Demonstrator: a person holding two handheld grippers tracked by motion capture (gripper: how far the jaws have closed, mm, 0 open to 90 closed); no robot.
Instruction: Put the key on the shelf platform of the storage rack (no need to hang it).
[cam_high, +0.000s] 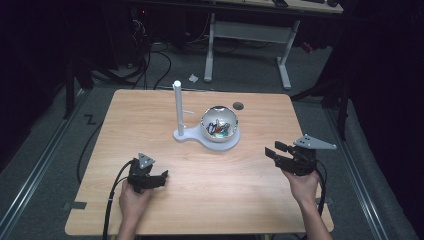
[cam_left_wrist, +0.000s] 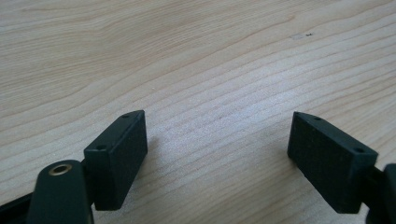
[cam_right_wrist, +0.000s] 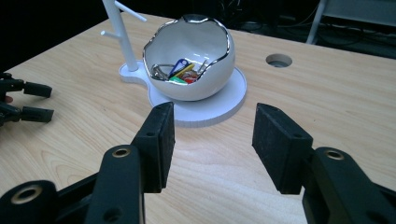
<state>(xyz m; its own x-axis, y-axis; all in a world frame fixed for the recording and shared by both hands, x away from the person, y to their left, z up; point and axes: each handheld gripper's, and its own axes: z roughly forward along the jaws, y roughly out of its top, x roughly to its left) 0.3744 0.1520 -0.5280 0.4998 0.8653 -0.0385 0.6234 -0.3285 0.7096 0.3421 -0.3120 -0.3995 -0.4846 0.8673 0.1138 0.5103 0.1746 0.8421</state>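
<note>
Right gripper (cam_right_wrist: 212, 144) half open, holding nothing, aimed at the egg-shaped bowl (cam_right_wrist: 189, 60) of keys (cam_right_wrist: 180, 70) at table centre. Best approached over the rim, jaws narrowed for one key.

Left gripper (cam_left_wrist: 217, 154) open, empty, near left.

A pale wooden worktop (cam_high: 210, 200) is taking up the middle of the scene, its grain running left to right. A small round hole (cam_high: 238, 105) is sitting near its far edge, right of centre. A strip of grey tape (cam_high: 74, 205) is sticking out at the near left corner. Beyond the far edge, a white-legged desk frame (cam_high: 250, 32) is standing on the grey floor (cam_high: 310, 75), with dark cables (cam_high: 150, 65) trailing to its left and a pale scrap (cam_high: 193, 78) lying near them. A black zigzag mark (cam_high: 90, 119) is showing on the floor to the left.
</note>
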